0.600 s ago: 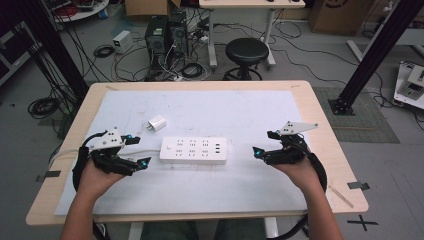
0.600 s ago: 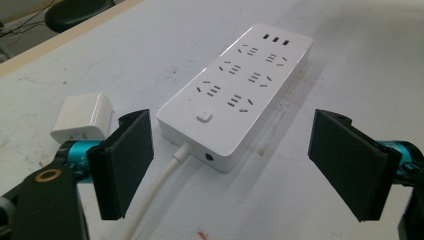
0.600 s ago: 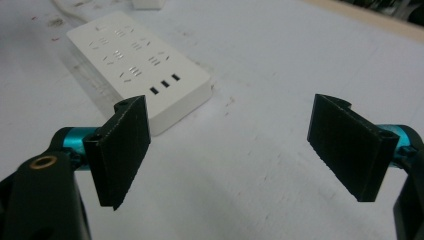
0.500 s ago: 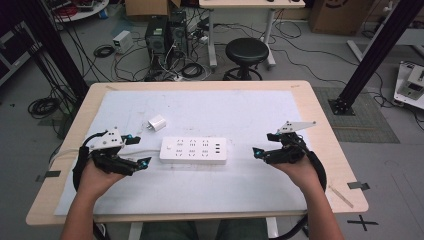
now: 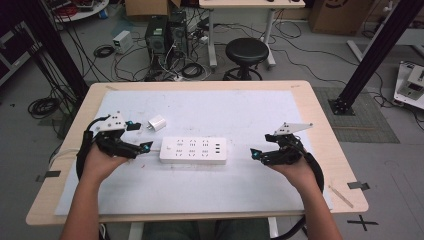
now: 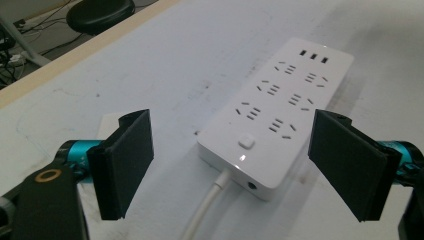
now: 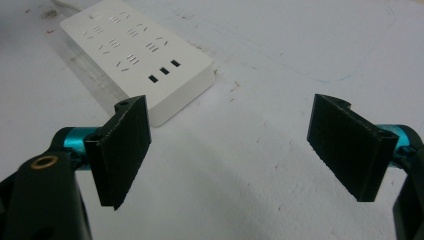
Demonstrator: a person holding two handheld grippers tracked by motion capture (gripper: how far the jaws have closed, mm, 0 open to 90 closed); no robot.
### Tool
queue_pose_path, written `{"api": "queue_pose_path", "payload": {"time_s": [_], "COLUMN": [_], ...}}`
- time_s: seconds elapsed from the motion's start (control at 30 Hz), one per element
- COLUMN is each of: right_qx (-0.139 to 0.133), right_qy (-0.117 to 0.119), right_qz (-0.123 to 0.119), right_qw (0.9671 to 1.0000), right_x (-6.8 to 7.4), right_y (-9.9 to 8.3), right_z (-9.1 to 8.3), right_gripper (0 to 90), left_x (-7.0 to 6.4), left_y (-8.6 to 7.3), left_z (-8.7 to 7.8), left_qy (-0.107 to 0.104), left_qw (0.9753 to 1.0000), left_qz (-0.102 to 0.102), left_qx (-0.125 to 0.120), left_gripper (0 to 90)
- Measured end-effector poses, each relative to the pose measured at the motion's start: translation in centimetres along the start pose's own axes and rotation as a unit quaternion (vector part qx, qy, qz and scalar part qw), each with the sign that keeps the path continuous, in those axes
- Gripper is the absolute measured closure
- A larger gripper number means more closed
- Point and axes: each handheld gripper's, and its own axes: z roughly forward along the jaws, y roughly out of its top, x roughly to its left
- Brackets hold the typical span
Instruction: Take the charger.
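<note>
A white power strip (image 5: 192,150) lies flat in the middle of the table, with its sockets and USB ports facing up. Its white cable (image 6: 205,210) leaves the end nearest my left gripper. A small white plug adapter (image 5: 157,122) sits just behind the strip's left end. My left gripper (image 5: 138,136) hovers at that left end, open and holding nothing. In the left gripper view the strip (image 6: 280,105) lies ahead between the spread jaws of the left gripper (image 6: 232,135). My right gripper (image 5: 260,147) is open and a short way right of the strip. The right gripper view has the strip (image 7: 135,50) ahead to the left of the right gripper (image 7: 230,120).
A white mat (image 5: 260,115) covers most of the wooden table (image 5: 320,115). Beyond the far edge stand a black stool (image 5: 247,52), computer towers (image 5: 165,32) and floor cables. Black frame posts (image 5: 372,50) rise at both sides.
</note>
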Motion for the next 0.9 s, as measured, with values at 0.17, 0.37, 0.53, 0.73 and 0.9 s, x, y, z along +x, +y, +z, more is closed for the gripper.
{"api": "queue_pose_path", "payload": {"time_s": [0.17,0.37,0.53,0.73,0.9], "right_qx": [0.001,-0.004,0.003,-0.001,-0.006], "right_qy": [-0.001,-0.010,-0.009,-0.013,-0.020], "right_qz": [-0.015,-0.022,-0.026,-0.030,-0.033], "right_qw": [0.9999,0.9997,0.9996,0.9995,0.9992], "right_x": [0.2,0.5,0.9,1.3,1.6], "right_y": [0.1,0.3,0.5,0.6,0.7], "right_z": [-0.2,-0.1,0.1,0.0,-0.4], "right_gripper": [17.8,17.8,17.8,17.8,17.8], "left_x": [2.3,5.5,8.6,10.8,10.5], "left_y": [1.9,3.1,1.9,-0.2,-0.7], "left_z": [1.8,4.0,6.2,8.7,10.5], "left_qy": [0.002,0.004,0.023,0.012,0.014], "left_qw": [0.9999,0.9991,0.9958,0.9920,0.9897], "left_qz": [-0.003,-0.019,-0.051,-0.088,-0.083], "left_qx": [0.014,0.039,0.073,0.090,0.116], "left_gripper": [18.2,18.2,18.2,18.2,18.2]}}
